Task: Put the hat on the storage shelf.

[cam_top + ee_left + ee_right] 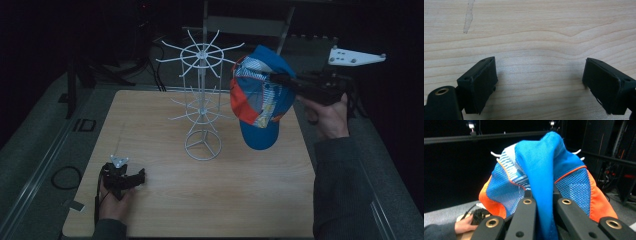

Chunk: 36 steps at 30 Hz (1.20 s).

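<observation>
A: Starting at the left, what sits there?

B: The left hand-held gripper (pixel 131 177) rests on the table (pixel 165 210) near its front left corner, jaws spread wide with bare wood between them. A dark cable loop (pixel 65 177) lies off the table's left edge on the grey floor.

A: And the middle?

B: A white wire rack (pixel 202 102) stands upright on its round base, with spokes fanning out at the top and a second, smaller tier lower down. Open wood lies all around the base, most of it toward the front edge.

A: Where is the cap?

B: The blue and orange cap (pixel 260 95) hangs in the air just right of the rack, its brim pointing down, above the table's right half. The right hand-held gripper (pixel 276 78) has its jaws pinched together on the cap's blue fabric. The cap's left side is close to the upper spoke tips; whether it touches them I cannot tell.

A: What crowds that side?

B: The spokes are the nearest obstacle. The right hand (pixel 330 117) and sleeve (pixel 342 190) run along the table's right edge, and dark equipment stands beyond the far edge.
</observation>
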### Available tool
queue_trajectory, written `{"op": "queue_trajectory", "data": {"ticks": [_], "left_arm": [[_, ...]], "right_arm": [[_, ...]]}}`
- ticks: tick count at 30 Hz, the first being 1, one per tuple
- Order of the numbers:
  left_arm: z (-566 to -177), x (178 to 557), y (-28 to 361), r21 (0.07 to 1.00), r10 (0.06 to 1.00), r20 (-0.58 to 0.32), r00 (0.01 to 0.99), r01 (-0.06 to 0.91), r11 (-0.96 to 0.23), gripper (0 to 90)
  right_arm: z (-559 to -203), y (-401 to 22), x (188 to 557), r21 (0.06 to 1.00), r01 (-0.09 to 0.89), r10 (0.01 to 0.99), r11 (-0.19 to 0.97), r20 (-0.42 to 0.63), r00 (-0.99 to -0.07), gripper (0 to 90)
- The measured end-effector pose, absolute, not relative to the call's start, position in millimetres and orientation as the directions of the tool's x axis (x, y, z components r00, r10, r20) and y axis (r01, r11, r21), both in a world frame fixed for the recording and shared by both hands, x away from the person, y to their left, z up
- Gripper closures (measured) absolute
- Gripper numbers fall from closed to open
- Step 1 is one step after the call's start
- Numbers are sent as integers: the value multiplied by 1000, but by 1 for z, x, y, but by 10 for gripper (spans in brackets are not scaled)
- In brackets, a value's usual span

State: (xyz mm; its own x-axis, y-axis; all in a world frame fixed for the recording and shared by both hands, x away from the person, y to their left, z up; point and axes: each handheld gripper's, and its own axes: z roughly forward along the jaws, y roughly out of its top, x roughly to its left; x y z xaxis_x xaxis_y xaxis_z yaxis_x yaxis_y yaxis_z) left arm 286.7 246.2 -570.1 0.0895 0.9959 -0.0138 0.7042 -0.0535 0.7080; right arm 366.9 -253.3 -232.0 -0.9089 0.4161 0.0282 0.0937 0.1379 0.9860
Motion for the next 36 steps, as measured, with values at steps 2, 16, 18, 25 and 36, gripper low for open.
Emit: {"op": "queue_trajectory", "data": {"ticks": [2, 16, 18, 25, 36], "left_arm": [[-570, 287, 246, 709, 996, -15, 89, 704, -52, 128], [-570, 287, 246, 709, 996, -13, 94, 703, -57, 128], [-570, 287, 246, 710, 996, -13, 94, 702, -57, 128], [-570, 287, 246, 710, 995, -14, 95, 702, -57, 128], [-570, 287, 246, 709, 995, -13, 96, 703, -59, 128]], "right_arm": [[-237, -249, 370, 984, 105, 412, 143, 38, -911, 893], [-272, -234, 387, 947, 187, 452, 262, 51, -891, 839], [-275, -232, 388, 941, 195, 462, 276, 49, -886, 797], [-281, -232, 390, 933, 205, 495, 296, 34, -868, 629], [-287, -232, 388, 905, 236, 580, 353, -13, -814, 320]]}}
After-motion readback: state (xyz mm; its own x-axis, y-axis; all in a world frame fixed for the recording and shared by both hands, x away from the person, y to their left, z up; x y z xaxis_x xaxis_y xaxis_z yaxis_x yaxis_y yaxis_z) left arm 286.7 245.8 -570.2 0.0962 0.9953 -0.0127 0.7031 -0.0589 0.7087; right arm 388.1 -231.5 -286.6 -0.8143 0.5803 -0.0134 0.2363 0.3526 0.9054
